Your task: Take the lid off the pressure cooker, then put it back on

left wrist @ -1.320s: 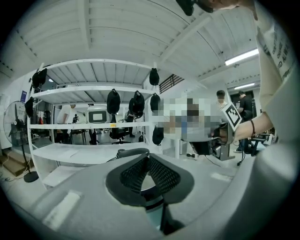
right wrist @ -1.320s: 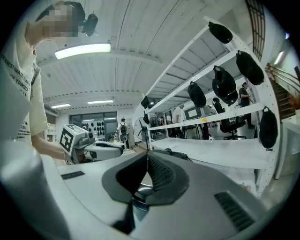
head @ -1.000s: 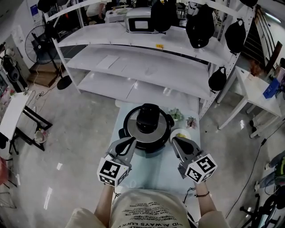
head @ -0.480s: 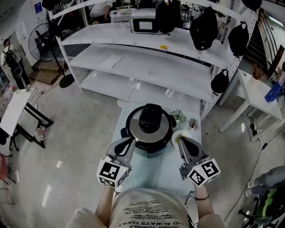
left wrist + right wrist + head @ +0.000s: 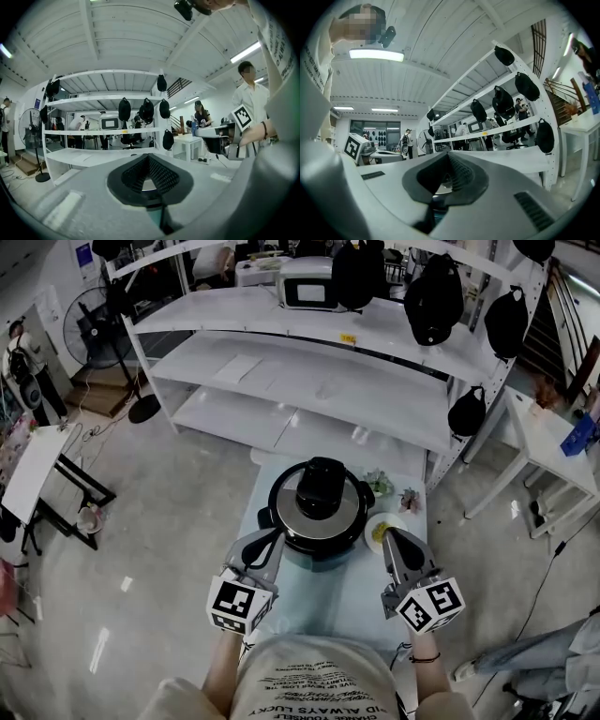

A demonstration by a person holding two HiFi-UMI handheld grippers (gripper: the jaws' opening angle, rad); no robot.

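The pressure cooker (image 5: 319, 507) stands at the far end of a pale blue table (image 5: 323, 601), its silver lid with a black top handle (image 5: 321, 486) seated on it. My left gripper (image 5: 268, 539) hovers just in front of the cooker's near left side, jaws shut and holding nothing. My right gripper (image 5: 387, 538) sits at the cooker's near right, over a small white plate (image 5: 379, 526), also shut and empty. In the left gripper view (image 5: 149, 161) and the right gripper view (image 5: 449, 161) the ribbed black pads meet, and a sliver of the lid shows below them.
A white three-tier shelf rack (image 5: 309, 371) stands behind the table, with a microwave (image 5: 307, 282) and hanging black helmets (image 5: 433, 298). A small plant (image 5: 409, 498) sits beside the plate. A fan (image 5: 89, 329) and a white side table (image 5: 33, 470) stand at left; other people work in the background.
The view shifted slightly, so the cooker sits a little higher and to the right in the picture. Both grippers stay shut in front of the cooker, barely moved.
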